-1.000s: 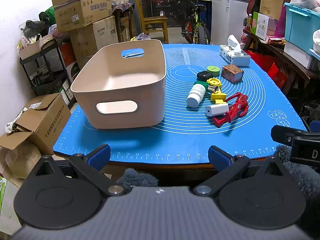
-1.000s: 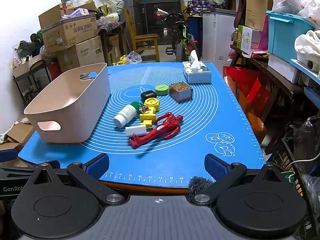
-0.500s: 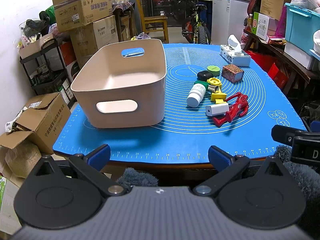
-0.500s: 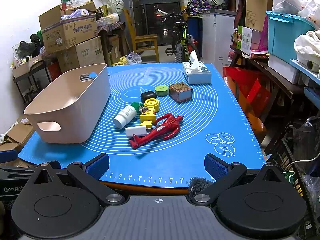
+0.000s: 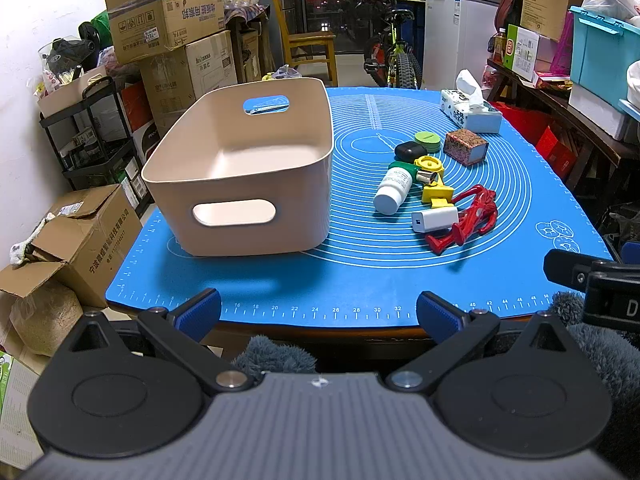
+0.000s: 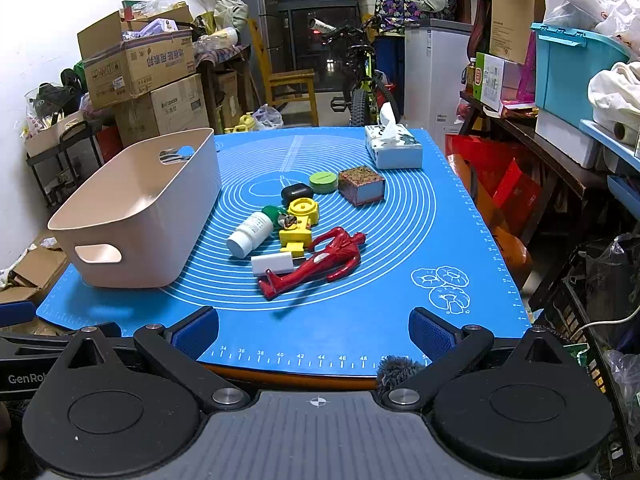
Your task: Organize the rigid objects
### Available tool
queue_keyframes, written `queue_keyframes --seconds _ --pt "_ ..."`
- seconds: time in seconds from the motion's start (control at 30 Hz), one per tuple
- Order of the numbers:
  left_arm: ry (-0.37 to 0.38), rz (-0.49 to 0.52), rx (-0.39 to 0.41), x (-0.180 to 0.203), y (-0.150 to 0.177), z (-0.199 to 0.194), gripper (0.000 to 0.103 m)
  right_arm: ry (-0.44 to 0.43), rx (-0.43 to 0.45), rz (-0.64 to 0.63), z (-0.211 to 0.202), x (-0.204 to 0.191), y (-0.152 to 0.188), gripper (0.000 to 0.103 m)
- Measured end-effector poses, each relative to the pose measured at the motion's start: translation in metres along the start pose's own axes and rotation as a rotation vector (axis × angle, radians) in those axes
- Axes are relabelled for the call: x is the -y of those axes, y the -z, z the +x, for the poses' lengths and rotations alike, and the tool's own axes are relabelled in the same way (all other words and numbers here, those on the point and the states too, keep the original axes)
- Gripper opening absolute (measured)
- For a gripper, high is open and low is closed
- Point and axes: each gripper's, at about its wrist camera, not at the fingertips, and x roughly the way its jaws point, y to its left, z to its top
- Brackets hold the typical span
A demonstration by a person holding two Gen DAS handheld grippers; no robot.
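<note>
Left of centre sits your beige bin (image 5: 240, 168), toys like the red figure (image 6: 316, 262) right of it; left gripper (image 5: 318, 312) and right gripper (image 6: 314, 332) both released, holding nothing

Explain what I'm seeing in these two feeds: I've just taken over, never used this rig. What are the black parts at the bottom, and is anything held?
Each picture comes from a camera on a hand-held gripper, looking forward along its two fingers. The black discs and blue-tipped fingers at the bottom belong to the left gripper; the other view shows the right gripper. Both are open at the near table edge and hold nothing. On the blue silicone mat stands an empty beige plastic bin. Right of it lies a cluster: a white pill bottle, a red plastic figure, a white rectangular charger, yellow toy parts, and a tissue box farther back.
</note>
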Motion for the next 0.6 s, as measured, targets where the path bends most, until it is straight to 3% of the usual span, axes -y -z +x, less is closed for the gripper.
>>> queue_keyframes --seconds 0.6 --pt "-0.004 0.002 0.0 -0.0013 -0.0007 0.0005 0.103 -0.001 0.002 0.0 -0.0005 0.0 0.0003 0.101"
